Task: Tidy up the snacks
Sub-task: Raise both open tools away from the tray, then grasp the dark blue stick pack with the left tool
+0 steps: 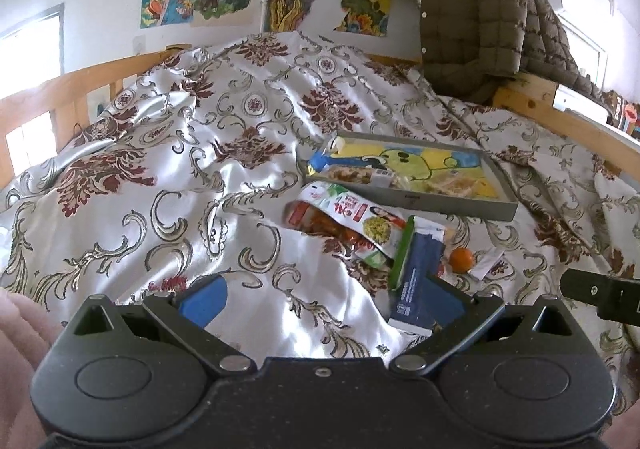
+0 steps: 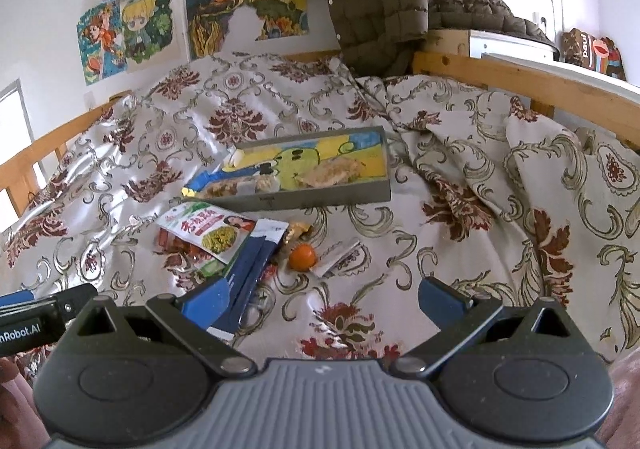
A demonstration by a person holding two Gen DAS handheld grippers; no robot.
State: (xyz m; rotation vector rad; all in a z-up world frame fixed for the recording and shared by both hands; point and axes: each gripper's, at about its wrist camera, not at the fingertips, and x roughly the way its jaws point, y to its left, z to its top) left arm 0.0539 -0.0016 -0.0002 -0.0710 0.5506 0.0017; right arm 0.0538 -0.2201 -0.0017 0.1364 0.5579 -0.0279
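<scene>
Snacks lie on the bed: a shallow gray tray [image 2: 328, 198] at frame center holds a few packets, while a green-and-white packet [image 2: 208, 233], a dark blue packet [image 2: 250, 269] and a small orange [image 2: 302, 257] sit loose just below it. Left gripper [image 1: 320, 301] and right gripper [image 2: 324, 301] both gape wide, holding nothing.

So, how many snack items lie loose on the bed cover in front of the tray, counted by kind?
Printed flat packets: 2, the green and white packet and the red packet under it.
Dark blue packs: 1.
Orange round snacks: 1.
Small white sachets: 1.
Small gold wrappers: 1.
Total: 6.
</scene>
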